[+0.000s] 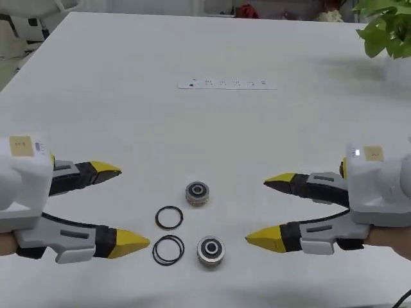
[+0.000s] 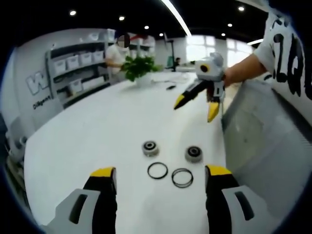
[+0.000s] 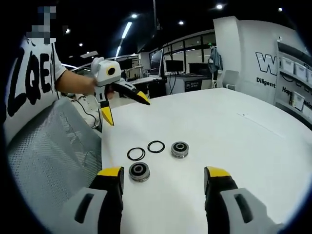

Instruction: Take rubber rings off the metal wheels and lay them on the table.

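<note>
Two small metal wheels lie flat on the white table [image 1: 192, 122]: the far wheel [image 1: 197, 192] [image 2: 150, 148] [image 3: 180, 149] and the near wheel [image 1: 210, 250] [image 2: 193, 153] [image 3: 139, 171]. To their left lie black rubber rings: a single ring [image 1: 169, 217] [image 2: 157, 170] [image 3: 156, 146] and a stacked pair [image 1: 168, 249] [image 2: 182, 177] [image 3: 136, 154]. My left gripper [image 1: 127, 205] [image 2: 161, 176] [image 3: 124, 108] is open at the left of the parts. My right gripper [image 1: 268, 210] [image 3: 165, 176] [image 2: 197, 108] is open at their right. Nothing is between either pair of jaws.
A white power strip [image 1: 227, 84] lies further back on the table. A green plant [image 1: 385, 29] [image 2: 139, 66] stands at the far right corner. A mesh chair back [image 3: 53, 156] [image 2: 258, 141] sits at the table's near edge.
</note>
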